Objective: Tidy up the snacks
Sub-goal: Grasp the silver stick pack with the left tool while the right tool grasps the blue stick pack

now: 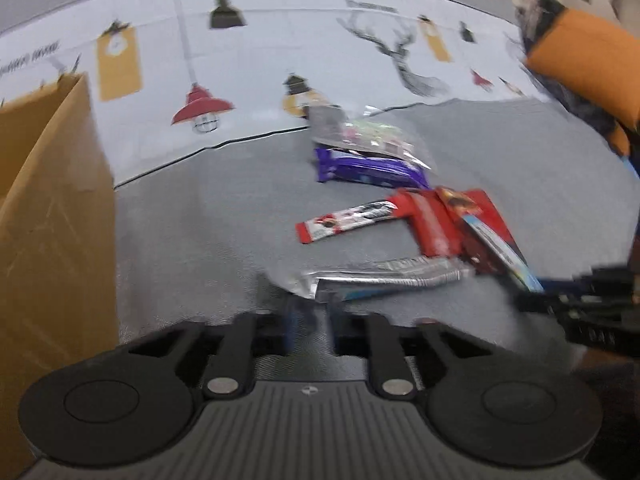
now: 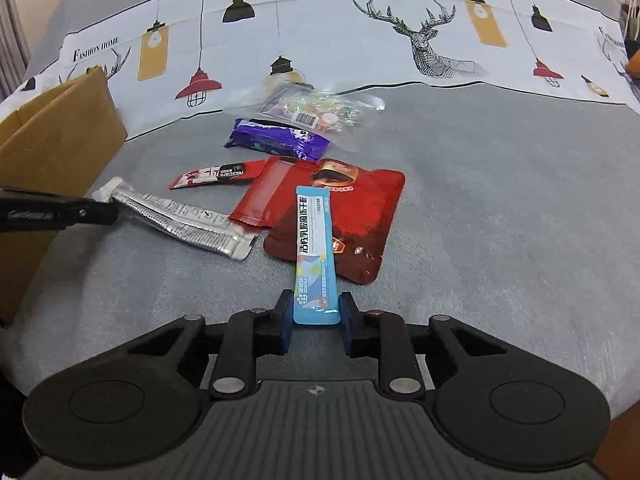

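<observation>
Progress: early, I judge; no snack seen inside the cardboard box (image 2: 52, 152), left edge of frame, interior hidden.
Pile: candy bag (image 2: 316, 110), purple pack (image 2: 280, 138), coffee stick (image 2: 216, 174), red pouch (image 2: 340, 220) all lie mid-frame on the grey cloth (image 2: 500, 220).
Right claw (image 2: 316, 322): my jaws pinch the blue stick sachet (image 2: 314, 248), bottom centre, its far end resting on the red pouch.
Left claw (image 1: 310, 320): at the silver sachet (image 2: 176, 216); view blurred, cannot tell if gripped.
Left to do: nearly everything.
</observation>
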The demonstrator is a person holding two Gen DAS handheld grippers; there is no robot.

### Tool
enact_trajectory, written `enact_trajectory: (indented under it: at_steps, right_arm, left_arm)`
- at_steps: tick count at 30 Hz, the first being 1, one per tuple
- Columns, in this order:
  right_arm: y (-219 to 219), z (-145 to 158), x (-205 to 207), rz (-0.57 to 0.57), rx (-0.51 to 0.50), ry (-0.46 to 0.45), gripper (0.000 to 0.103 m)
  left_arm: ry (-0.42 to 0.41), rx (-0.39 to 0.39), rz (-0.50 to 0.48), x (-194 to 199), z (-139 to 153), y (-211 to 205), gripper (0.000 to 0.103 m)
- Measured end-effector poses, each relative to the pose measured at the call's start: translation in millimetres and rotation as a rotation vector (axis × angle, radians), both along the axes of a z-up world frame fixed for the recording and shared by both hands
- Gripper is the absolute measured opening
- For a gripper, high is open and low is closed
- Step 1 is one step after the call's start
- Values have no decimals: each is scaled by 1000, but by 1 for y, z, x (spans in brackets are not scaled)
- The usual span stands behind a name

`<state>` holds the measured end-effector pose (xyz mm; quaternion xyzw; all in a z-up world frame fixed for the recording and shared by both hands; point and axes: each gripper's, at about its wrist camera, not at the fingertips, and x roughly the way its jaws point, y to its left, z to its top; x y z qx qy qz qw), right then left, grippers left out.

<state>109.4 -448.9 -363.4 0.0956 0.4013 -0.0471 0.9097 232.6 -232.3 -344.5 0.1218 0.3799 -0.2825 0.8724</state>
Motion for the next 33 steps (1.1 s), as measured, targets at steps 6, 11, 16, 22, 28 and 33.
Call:
enact_trajectory:
  at_steps: [6,11,16,22,28,33]
  right_arm:
    - [-5,0,4,-22,50,-14,26]
    - [-6,-3,13,0,72,-28,30]
    - [-3,-5,19,44,89,-38,52]
    - [3,-4,23,6,32,-22,27]
    - [19,2,15,73,22,-2,24]
    - [34,0,17,98,-64,-23,27]
  left_arm:
    - [-217,86,-145,-25,5,-34,88]
    - [-244,221,-285,-21,-29,-61,87]
    - [-82,123,-224,3,-32,-52,47]
    - [57,115,-88,14,-15,-41,20]
    - [97,124,-93,1,-10,-34,25]
    - [100,107,-88,13,-22,-39,32]
